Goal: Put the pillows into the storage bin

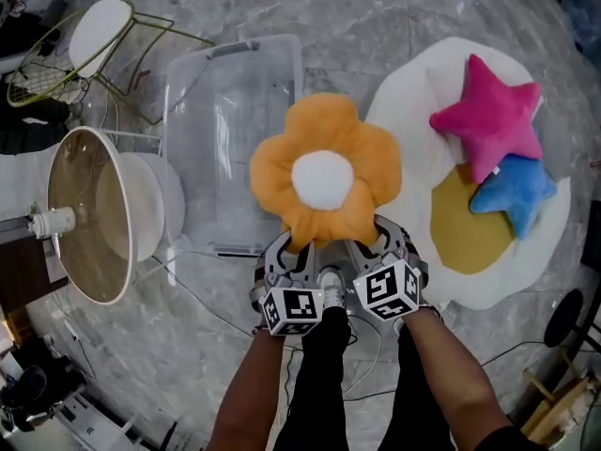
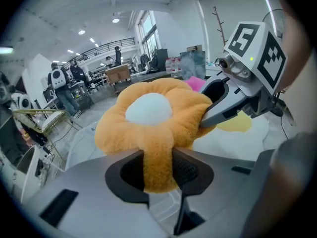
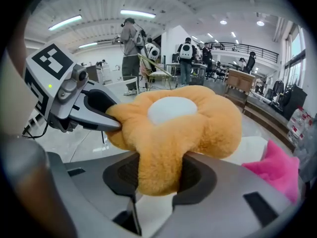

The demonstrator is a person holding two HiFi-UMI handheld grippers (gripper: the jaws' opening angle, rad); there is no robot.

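An orange flower pillow [image 1: 324, 169] with a white centre hangs in the air, held by two petals. My left gripper [image 1: 293, 252] is shut on one petal [image 2: 157, 167], and my right gripper [image 1: 376, 238] is shut on another petal [image 3: 158, 170]. The pillow hovers beside the right edge of the clear storage bin [image 1: 221, 111], which stands on the floor to the left. A pink star pillow [image 1: 493, 111] and a blue star pillow [image 1: 516, 191] lie on the white egg-shaped rug [image 1: 423, 92] at the right. In the left gripper view the right gripper [image 2: 218, 110] shows pinching the pillow.
A round white chair with a tan inside [image 1: 89, 209] stands left of the bin. A wire-frame chair [image 1: 84, 40] is at the top left. Cables run over the marble floor [image 1: 169, 346] near my legs. People stand far off in the hall [image 3: 130, 43].
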